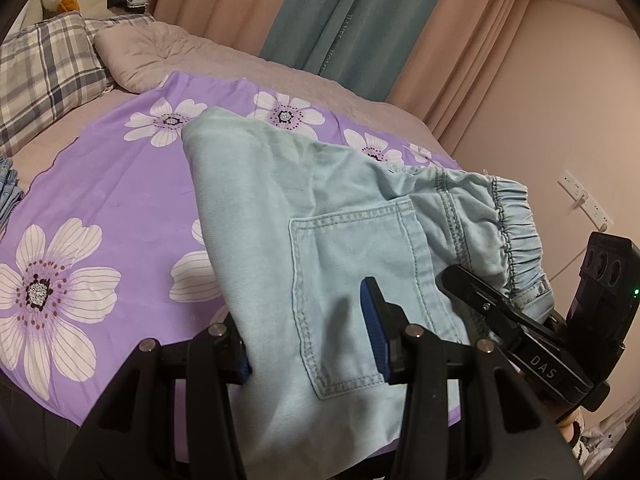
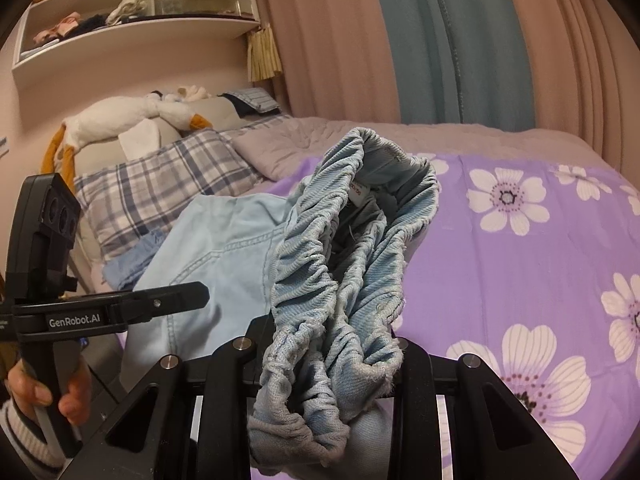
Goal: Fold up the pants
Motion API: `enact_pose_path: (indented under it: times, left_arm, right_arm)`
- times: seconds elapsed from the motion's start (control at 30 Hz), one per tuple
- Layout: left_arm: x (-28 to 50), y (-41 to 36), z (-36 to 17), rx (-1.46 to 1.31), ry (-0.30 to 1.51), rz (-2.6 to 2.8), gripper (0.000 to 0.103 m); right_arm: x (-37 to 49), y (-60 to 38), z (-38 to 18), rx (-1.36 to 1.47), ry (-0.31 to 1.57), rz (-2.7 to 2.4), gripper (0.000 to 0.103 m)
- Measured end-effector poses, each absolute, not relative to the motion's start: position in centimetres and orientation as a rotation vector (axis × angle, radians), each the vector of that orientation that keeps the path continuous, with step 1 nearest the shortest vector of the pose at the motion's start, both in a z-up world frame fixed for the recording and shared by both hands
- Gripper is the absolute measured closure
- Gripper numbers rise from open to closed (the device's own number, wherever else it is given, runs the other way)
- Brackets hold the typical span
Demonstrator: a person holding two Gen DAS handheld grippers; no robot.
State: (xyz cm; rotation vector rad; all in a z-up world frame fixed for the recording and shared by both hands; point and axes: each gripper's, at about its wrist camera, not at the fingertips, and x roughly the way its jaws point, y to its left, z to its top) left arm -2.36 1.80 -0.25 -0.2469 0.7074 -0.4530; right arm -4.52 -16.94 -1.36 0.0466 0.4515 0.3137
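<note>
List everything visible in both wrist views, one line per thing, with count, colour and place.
light blue denim pants: one, pale blue, lifted over the bed, gathered elastic waistband bunched in the right gripper
purple floral sheet: one, purple with white flowers, spread on the bed
pinkish-grey quilted bedspread: one, under the sheet
plaid pillow: one, grey and white check, head of the bed
plain quilted pillow: one, pinkish grey, beside the plaid one
white plush goose: one, white with orange beak and feet, behind the pillows
curtains: pink and teal, behind the bed
white wall shelf: one, upper left, holding small items
wall socket strip: one, white, right wall
left gripper: black, blue pads, closed on pants
right gripper: black, closed on waistband
hand: one, holding the left gripper's handle
</note>
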Motion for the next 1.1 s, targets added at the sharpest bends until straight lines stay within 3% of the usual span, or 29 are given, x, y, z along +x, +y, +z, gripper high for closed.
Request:
enact_pose_path:
  times: [1.1]
  left_arm:
    - [-0.2,2.7,1.2,-0.21,0.666,-0.364,0.06]
  right_arm:
    - [-1.3,-16.3,-0.2,0.026,0.405,0.391,0.071]
